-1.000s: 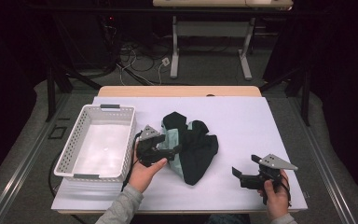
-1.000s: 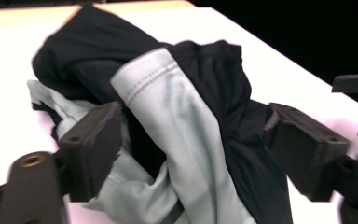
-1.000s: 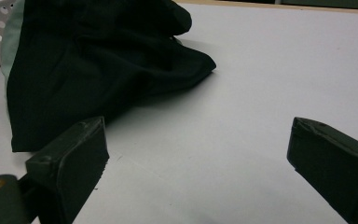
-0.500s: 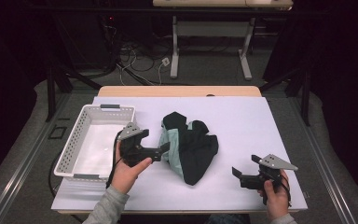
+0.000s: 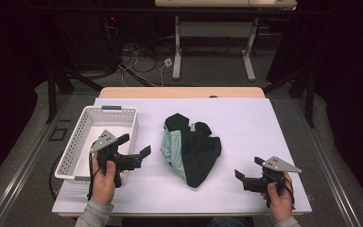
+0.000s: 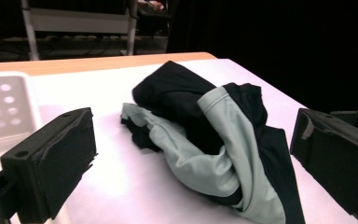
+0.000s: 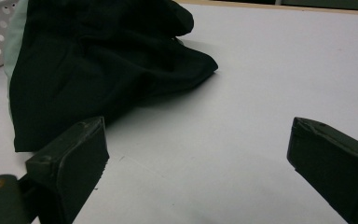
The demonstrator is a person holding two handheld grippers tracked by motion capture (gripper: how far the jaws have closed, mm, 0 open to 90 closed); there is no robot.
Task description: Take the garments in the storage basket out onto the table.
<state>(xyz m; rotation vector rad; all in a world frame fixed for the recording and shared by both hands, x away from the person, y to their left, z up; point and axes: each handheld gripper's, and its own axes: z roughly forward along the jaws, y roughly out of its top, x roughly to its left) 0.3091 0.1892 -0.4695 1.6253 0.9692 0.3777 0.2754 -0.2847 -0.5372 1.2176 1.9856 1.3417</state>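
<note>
My left hand-held gripper (image 5: 139,144) has just been opening, nothing between its jaws, my right hand-held gripper (image 5: 248,170) waits released, and the black-and-mint garment (image 5: 191,149) lies mid-surface beside the white basket (image 5: 82,135), so next I probably need a fresh grasp on it.

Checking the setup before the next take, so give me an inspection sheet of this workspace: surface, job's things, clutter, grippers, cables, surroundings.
Surface: white table, wooden strip at the far edge.
Job's things: crumpled black and pale green garment mid-table; white basket to its left, nothing seen inside.
Clutter: nothing seen.
Grippers: left gripper open, by the basket, nothing between its jaws, which have just been opening; right gripper open, right of the garment, apart from it.
Cables: black cable trailing from the left gripper; cable tangle on the floor beyond.
Surroundings: dark room, white stand legs behind.
</note>
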